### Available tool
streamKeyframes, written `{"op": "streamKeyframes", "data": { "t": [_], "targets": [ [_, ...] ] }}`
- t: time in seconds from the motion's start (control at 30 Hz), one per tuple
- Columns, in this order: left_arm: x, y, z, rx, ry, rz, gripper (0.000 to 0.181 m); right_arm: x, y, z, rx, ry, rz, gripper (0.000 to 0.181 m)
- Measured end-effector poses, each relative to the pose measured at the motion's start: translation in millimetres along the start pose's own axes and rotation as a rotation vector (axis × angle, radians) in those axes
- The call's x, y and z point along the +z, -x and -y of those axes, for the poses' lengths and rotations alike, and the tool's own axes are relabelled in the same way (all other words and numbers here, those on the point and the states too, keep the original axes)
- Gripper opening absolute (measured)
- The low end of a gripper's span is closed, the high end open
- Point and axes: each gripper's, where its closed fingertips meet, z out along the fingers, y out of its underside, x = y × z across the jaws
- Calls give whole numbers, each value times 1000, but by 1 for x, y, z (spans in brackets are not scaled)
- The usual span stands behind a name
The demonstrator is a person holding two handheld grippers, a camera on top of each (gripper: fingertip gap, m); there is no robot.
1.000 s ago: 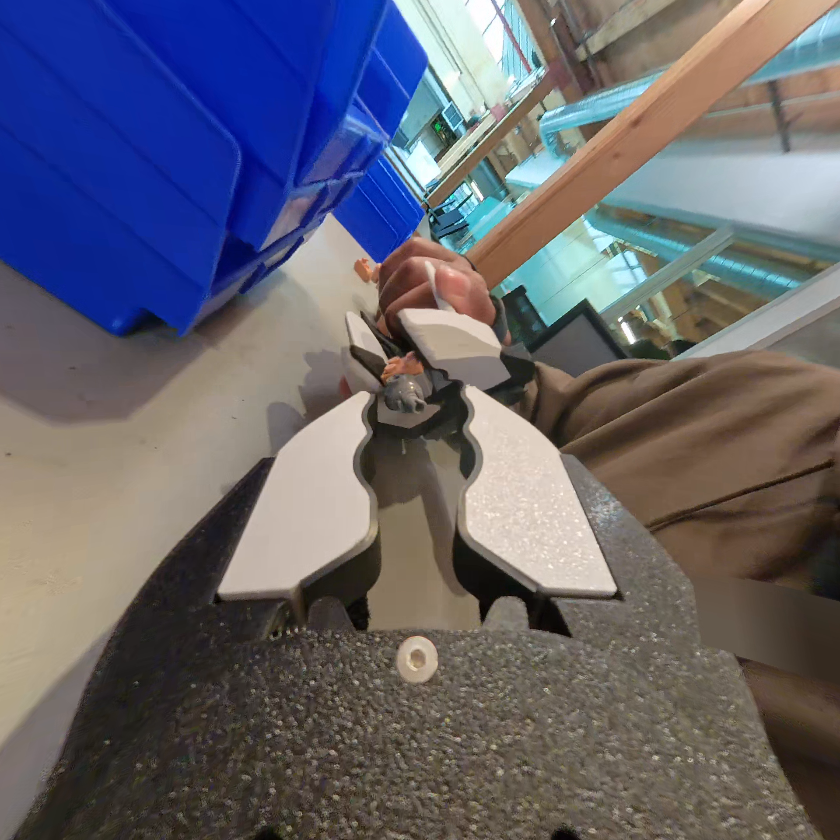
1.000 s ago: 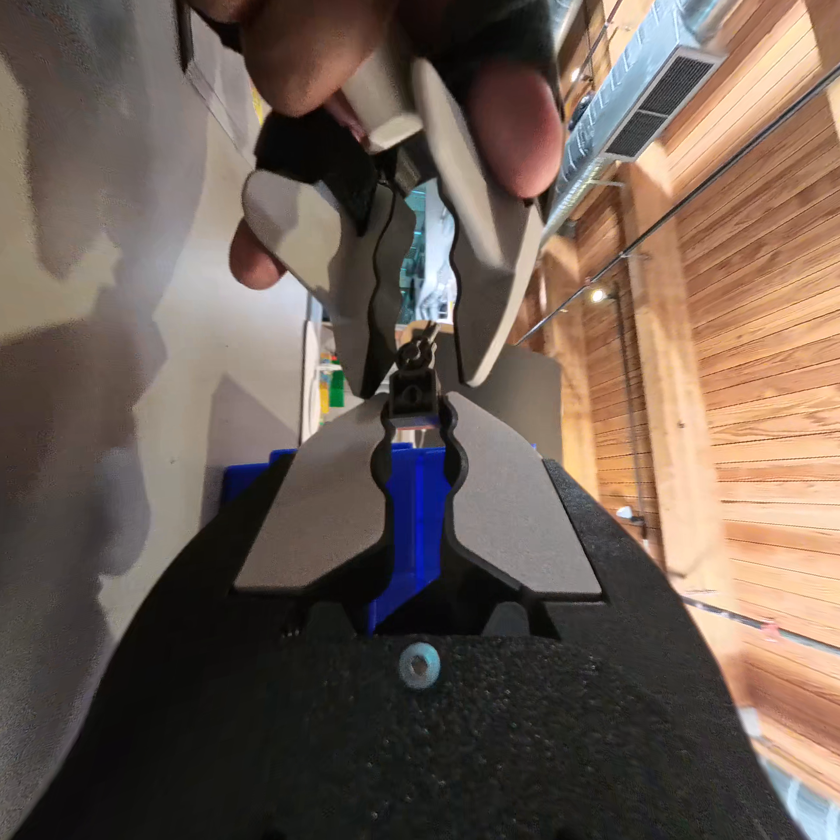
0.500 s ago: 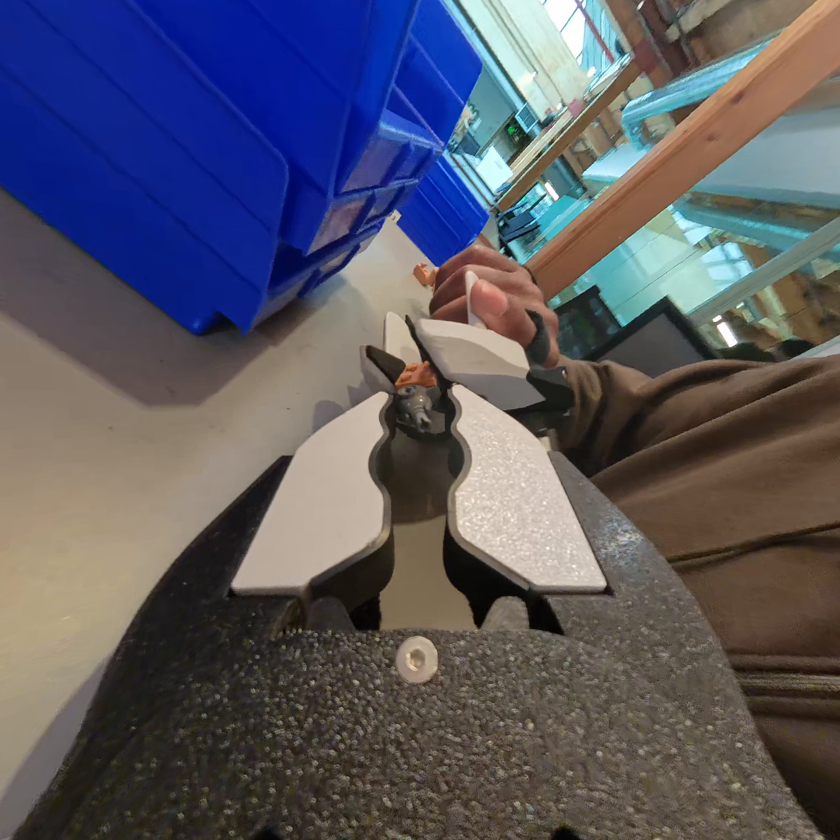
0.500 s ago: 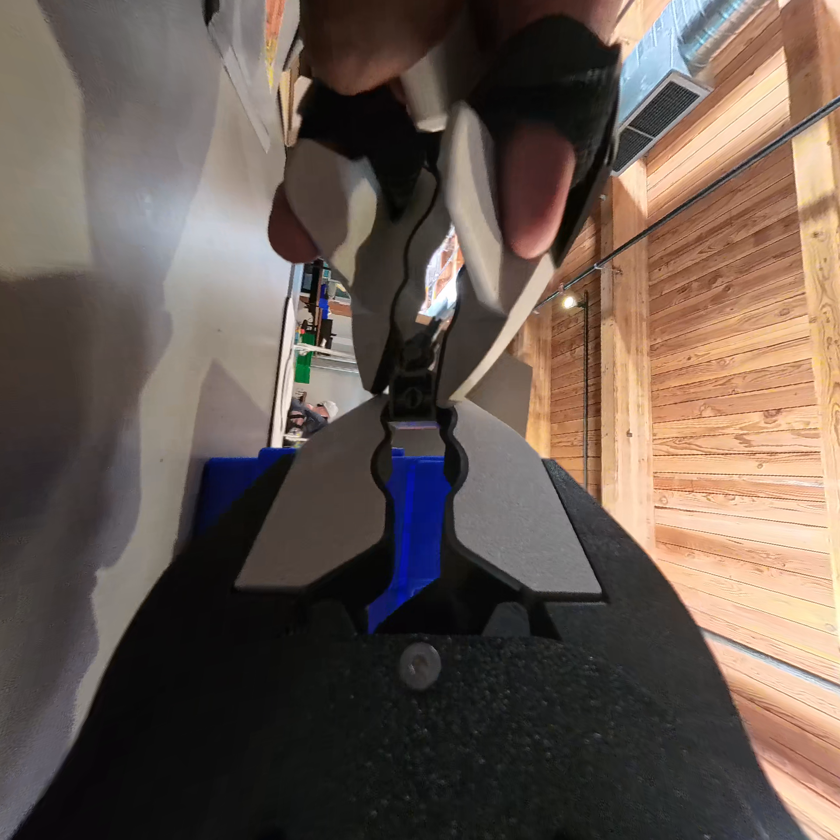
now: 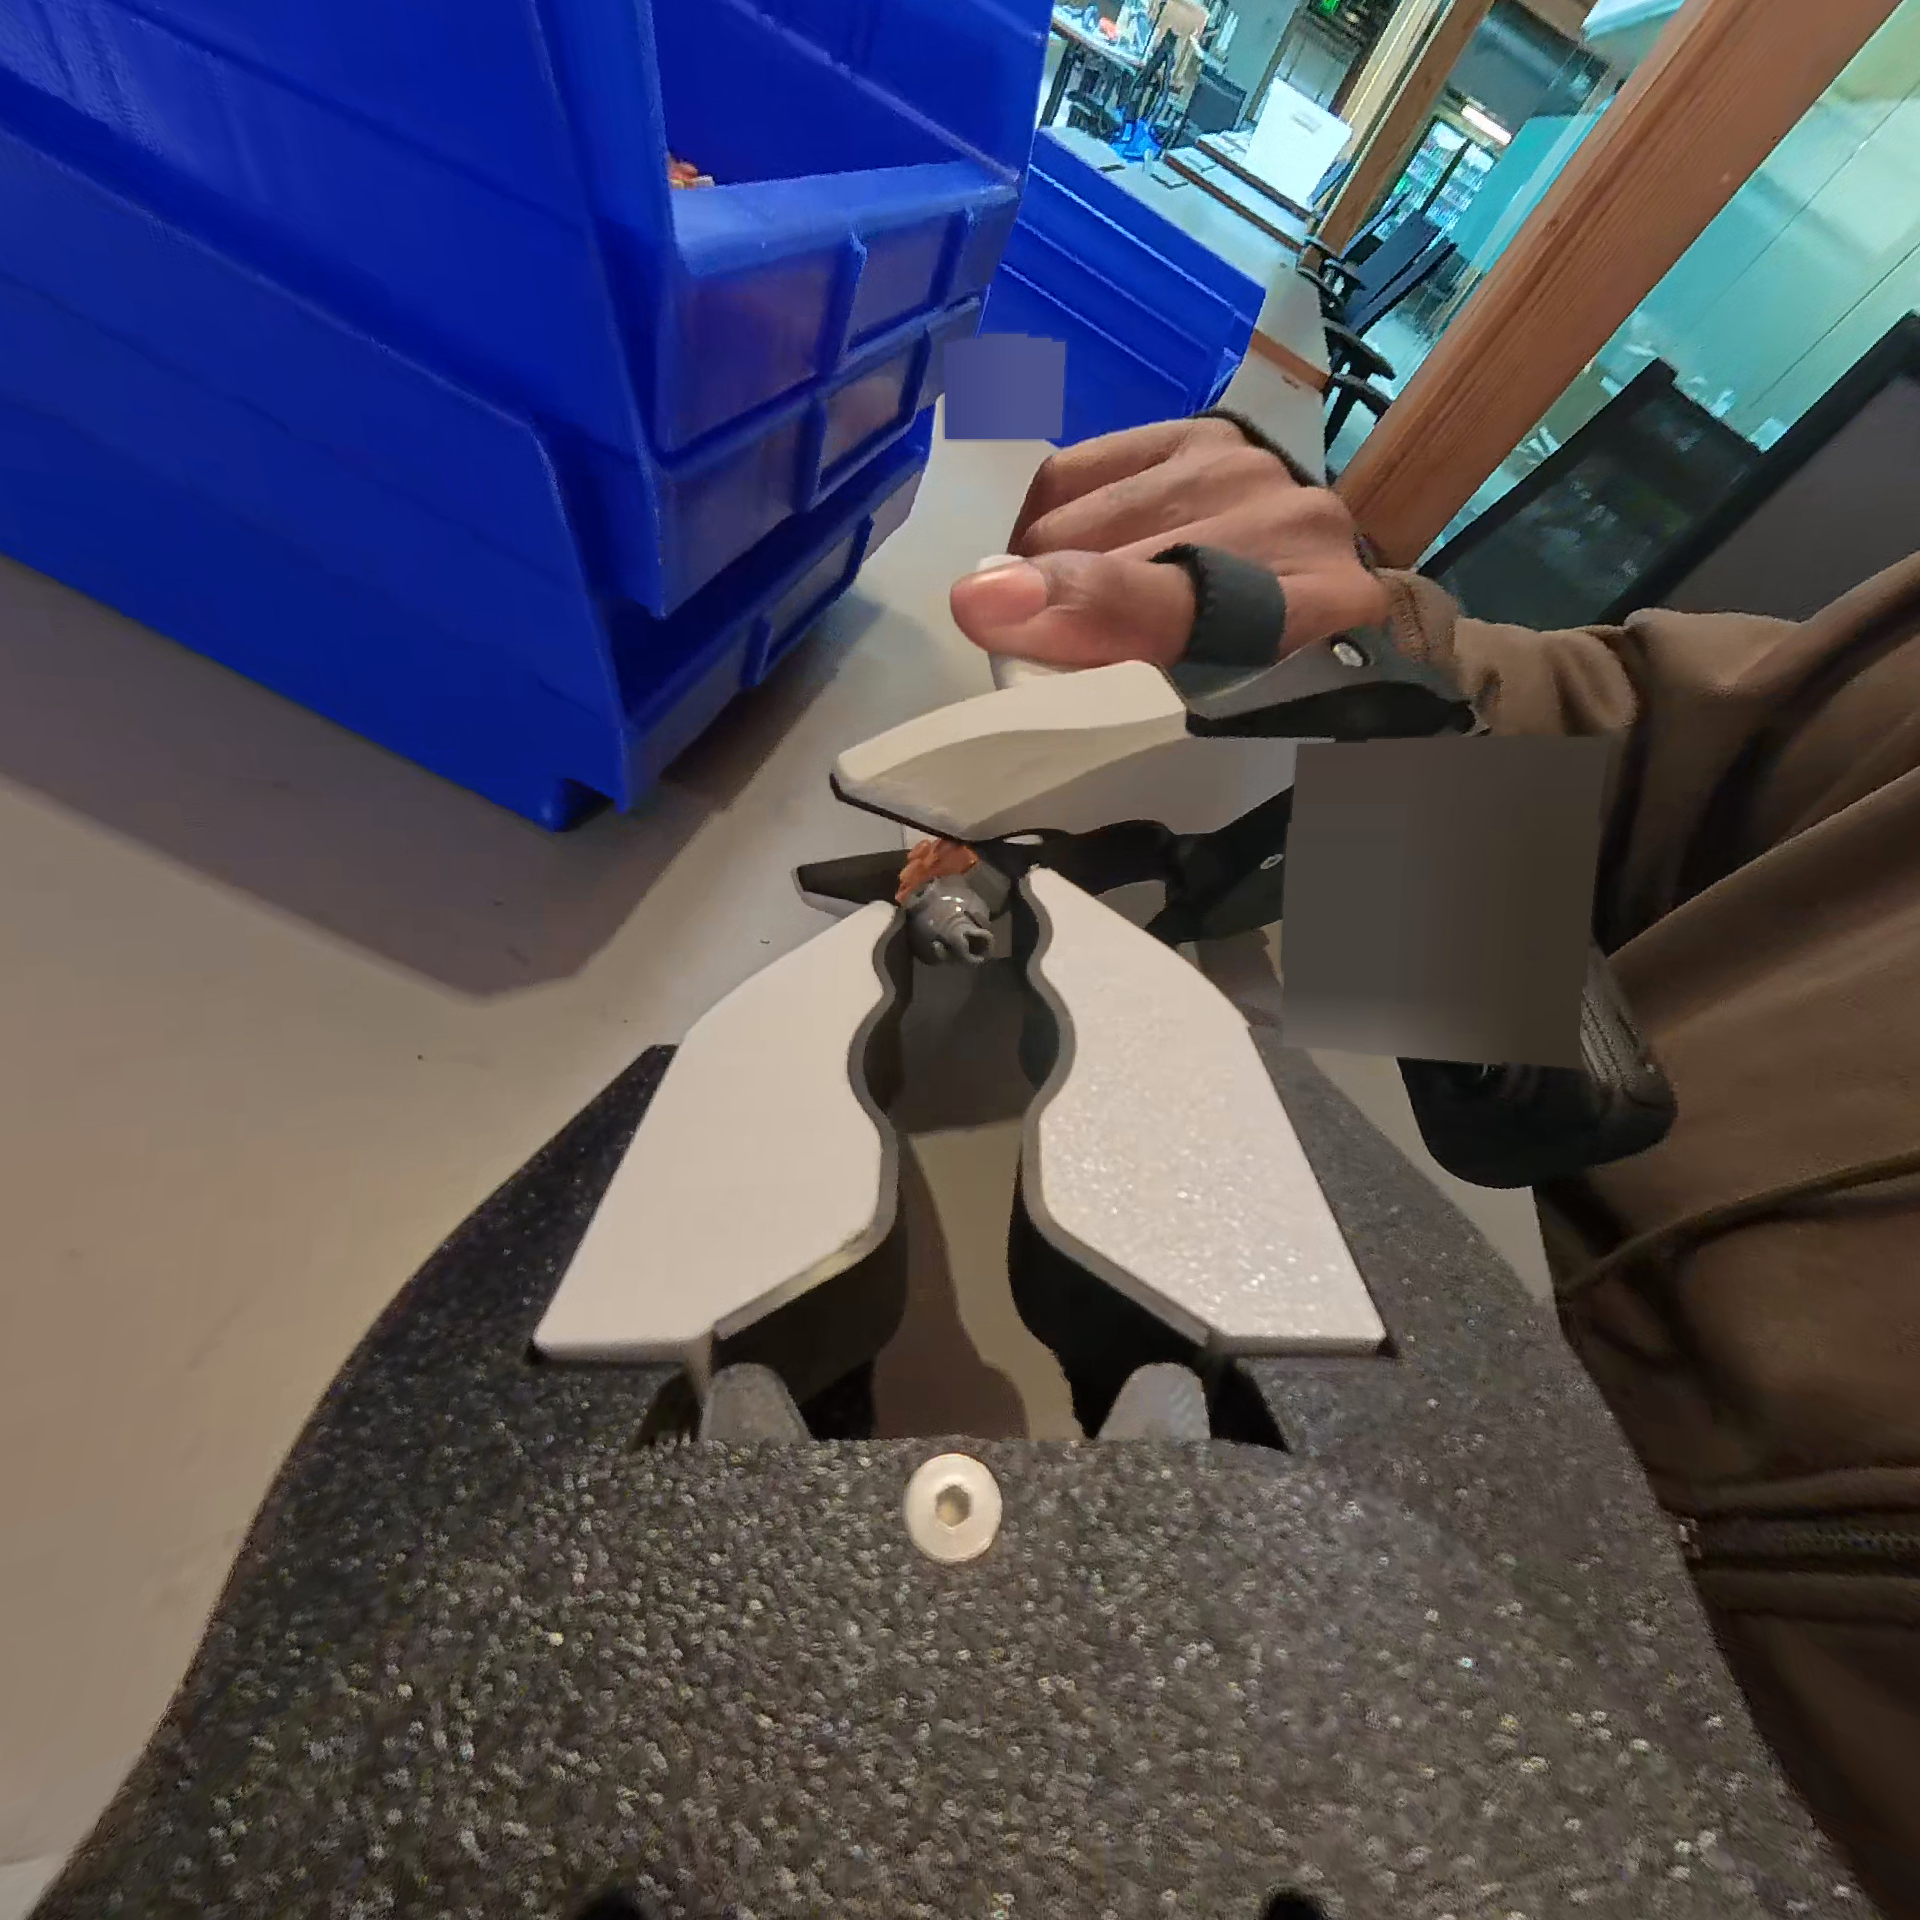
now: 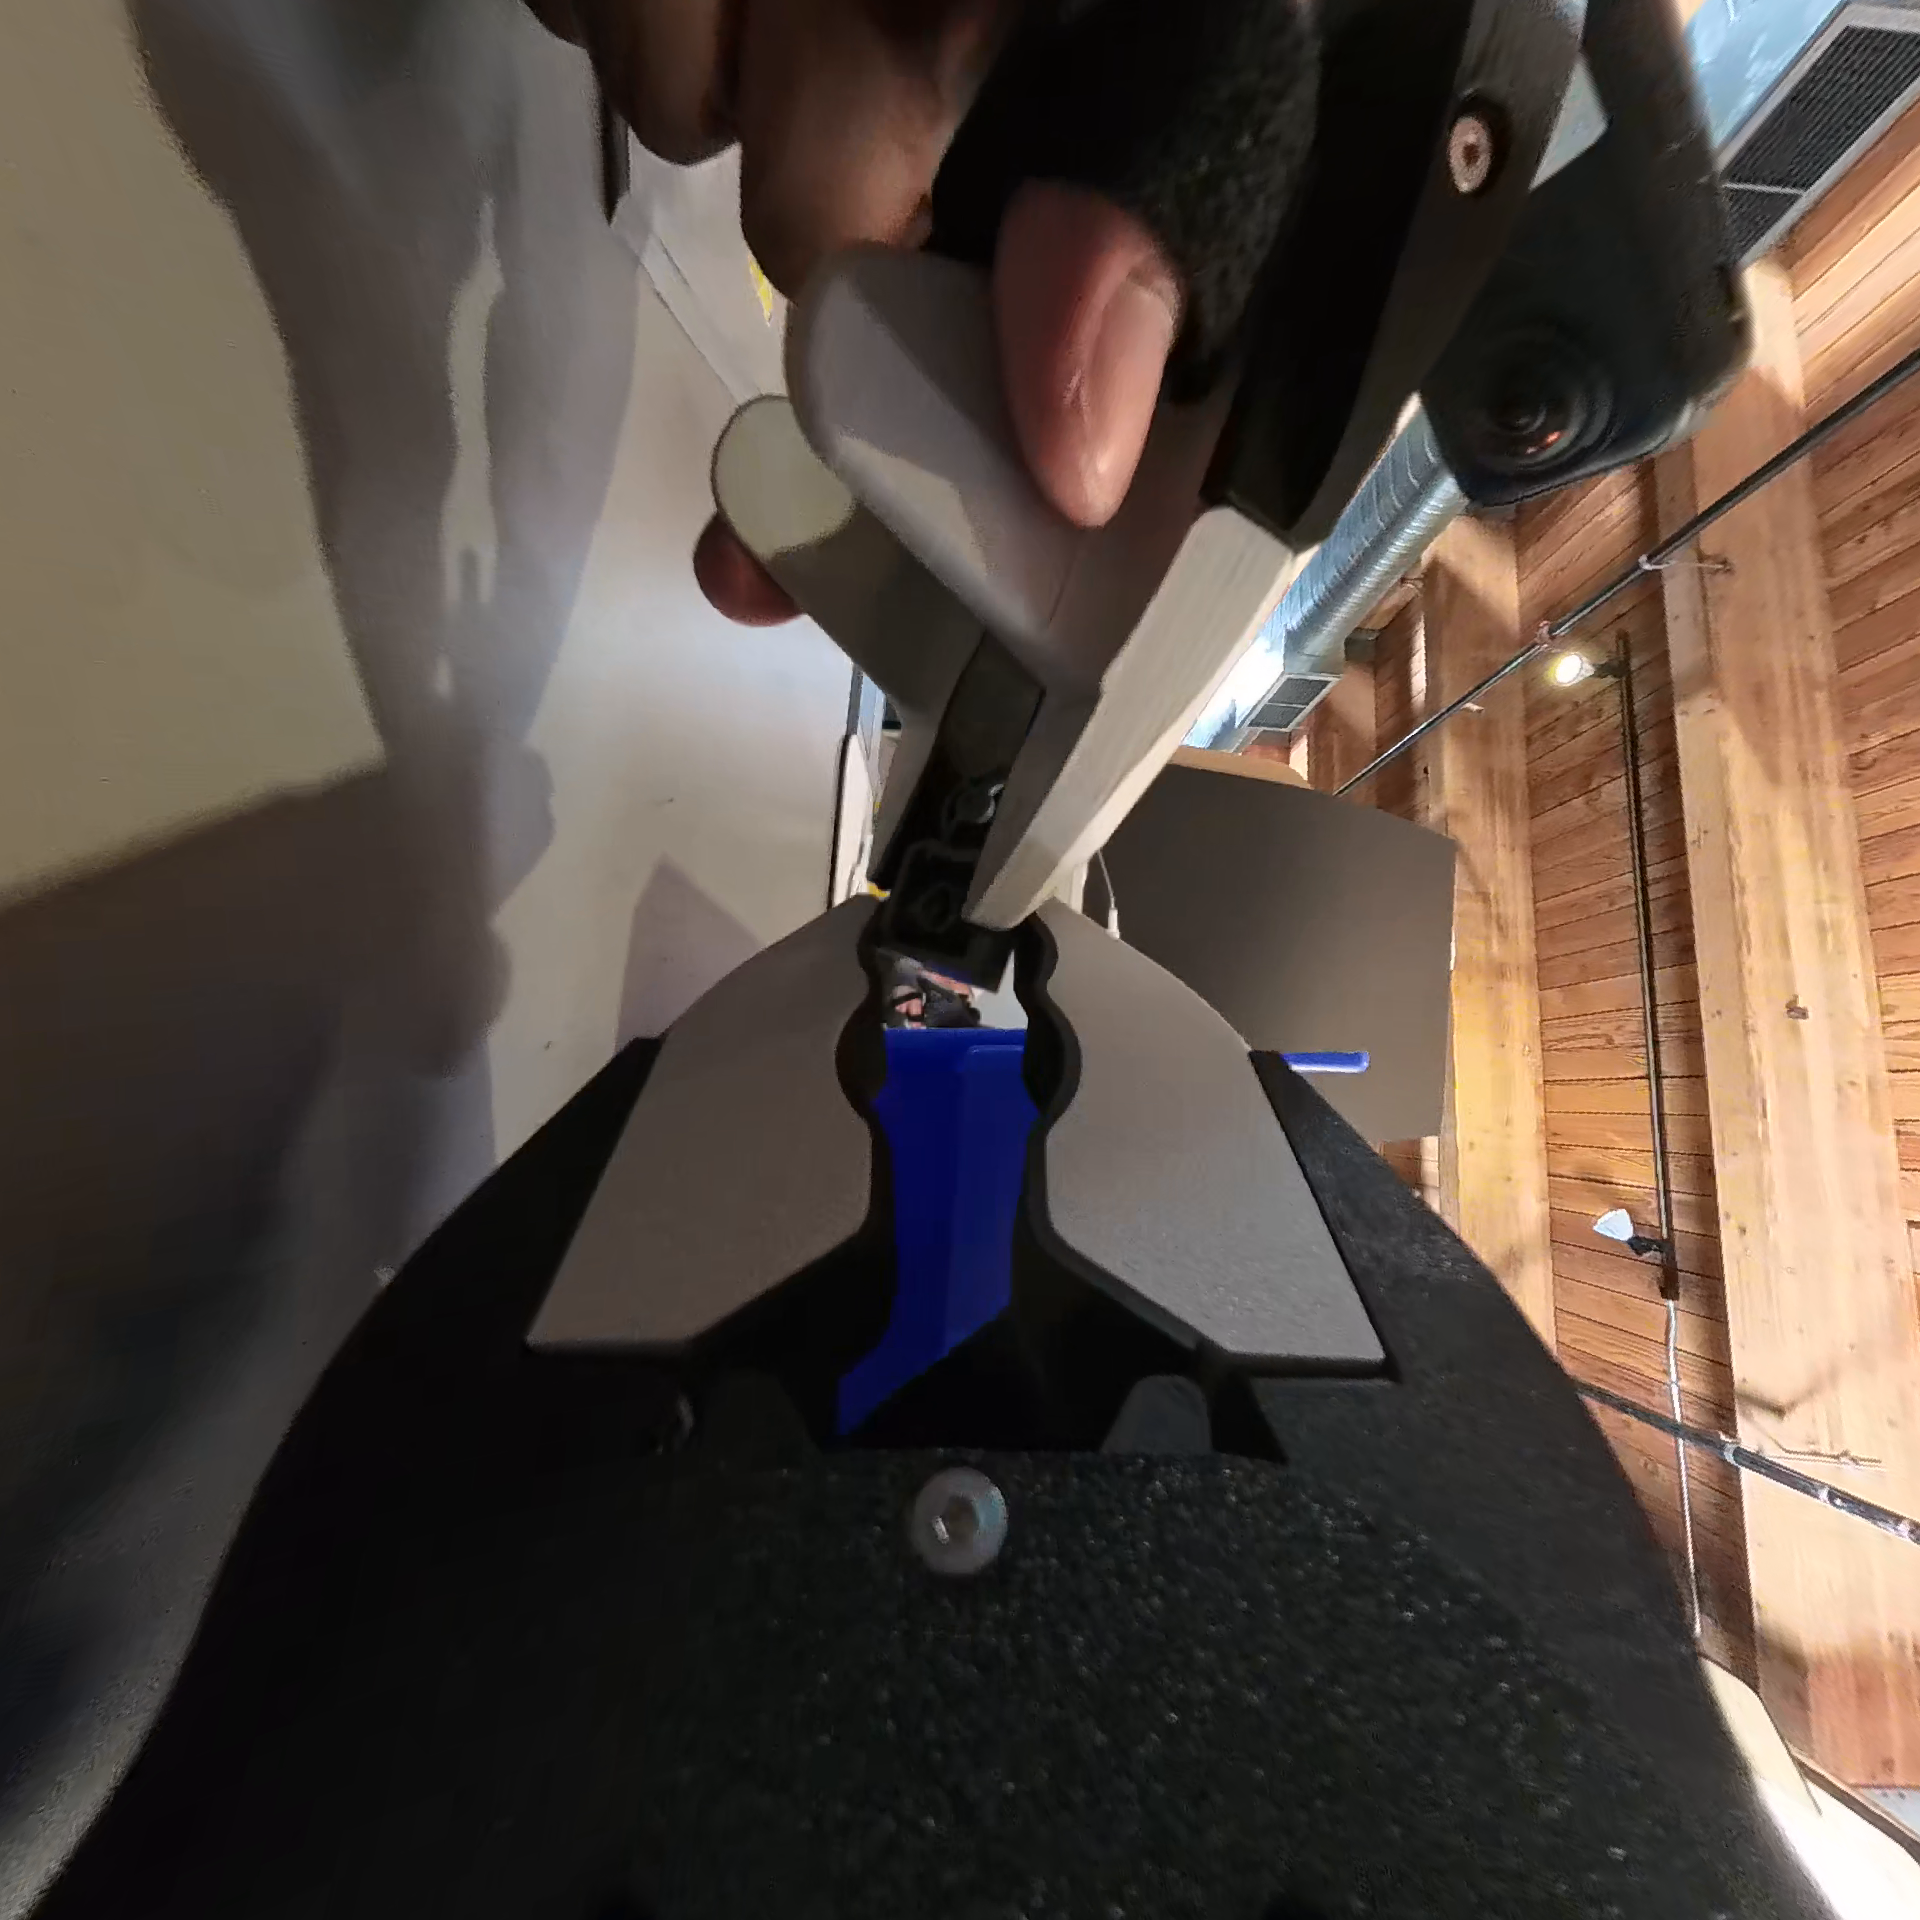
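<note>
Just in front of the stack of blue bins (image 5: 416, 364), above the grey table (image 5: 260, 1039), the two pairs of tongs meet tip to tip. The left tongs (image 5: 961, 906) are clenched on a small grey part (image 5: 956, 928), which sits in the foremost notch between their pale fingers. The right tongs (image 6: 951, 932), held by a hand (image 5: 1143, 561) on the side away from the bins, come in crosswise and are clenched on the far end of the same part, where an orange bit (image 5: 935, 860) shows. The part thus hangs between both tips, clear of the table and near the bins' lowest front corner. In the right wrist view it appears only as a dark block, so it is hard to tell whether it is one piece or two joined.

Judgement: a hold this far out on the tips leaves little margin. It is best served by even pressure from both pairs, the two wrists kept steady against each other, and any force directed along the part's own length, not across it, so that it does not pivot out of the notch.
</note>
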Motion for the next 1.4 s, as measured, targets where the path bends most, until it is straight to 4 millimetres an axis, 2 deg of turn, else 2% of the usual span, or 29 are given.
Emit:
{"op": "streamKeyframes", "data": {
  "t": [0.13,0.23,0.3,0.37,0.43,0.53,0.67,0.73,0.8,1.2,1.4],
  "targets": [
    [2,6,-6,120,54,89,18,4,9,-4,-34,34,36,22],
    [-2,21,-7,312,99,240,18,3,11,-11,64,37,66,21],
    [-8,27,-3,445,95,295,18,1,6,-15,226,23,100,21],
    [-12,31,3,572,69,337,17,-1,11,-17,485,8,223,26],
    [-14,30,9,689,26,348,17,-7,15,-7,763,-68,367,32],
    [-14,12,17,835,-88,275,17,-15,6,9,1047,-216,472,41],
    [-13,-10,17,891,-178,160,17,-26,-12,22,1211,-388,504,45],
    [-13,-18,16,909,-194,120,17,-30,-20,27,1253,-445,503,44],
    [-12,-22,14,925,-201,101,17,-33,-24,30,1280,-486,501,36],
    [-12,-25,8,967,-162,86,17,-38,-22,34,1303,-514,575,19],
    [-12,-26,5,811,-114,24,16,-39,-22,36,1178,-512,512,17]
  ]
}}
